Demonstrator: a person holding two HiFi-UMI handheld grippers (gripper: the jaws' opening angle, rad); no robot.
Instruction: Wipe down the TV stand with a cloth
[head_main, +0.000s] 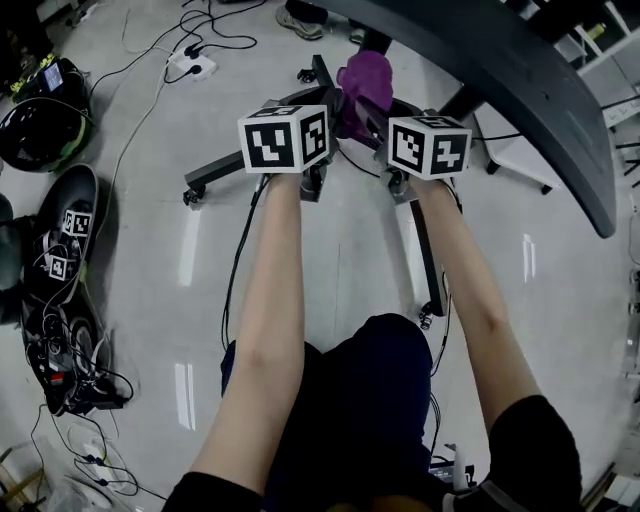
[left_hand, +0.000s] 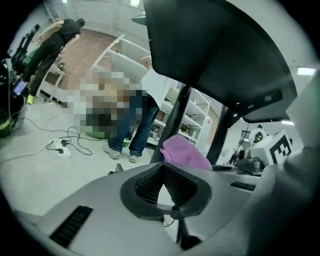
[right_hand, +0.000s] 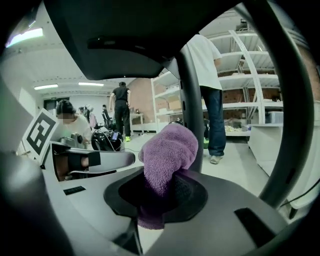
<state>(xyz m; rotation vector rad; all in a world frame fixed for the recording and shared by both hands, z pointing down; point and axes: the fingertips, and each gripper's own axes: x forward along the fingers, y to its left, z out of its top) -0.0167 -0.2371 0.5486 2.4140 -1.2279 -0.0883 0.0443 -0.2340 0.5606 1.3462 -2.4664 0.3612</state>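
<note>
Purple terry cloth (right_hand: 167, 150) is pinched in the jaws of my right gripper (right_hand: 162, 187). A bunched end stands out past the tips, just in front of the TV stand's post (right_hand: 192, 100). It is close to the post, though I cannot tell whether it touches. My left gripper (left_hand: 163, 169) has its jaws pressed together on nothing. It hangs beside the right one on the near side of the post, and the cloth shows just beyond its tips.

I judge the wiping to be barely under way, or between strokes. The cloth is up in the air by the post rather than flattened on any surface, and nothing in these views tells me which parts are clean. By my reckoning the post, the base legs (head_main: 240, 168) that splay from its foot across the floor, and their casters are all left to do.

The big dark curved screen (head_main: 520, 90) overhangs the post and both my grippers, so I would have little headroom working upward. As I look down, cables trail over the floor to the left of the post. A white power strip (head_main: 192, 68) lies out that way, and a pile of black gear (head_main: 60, 240) sits well to the left. Behind the post a person in jeans (right_hand: 210, 75) stands by white shelving (right_hand: 250, 85). Low down, I think the splayed legs and the loose cables near the post's foot are what I would most likely snag on.
</note>
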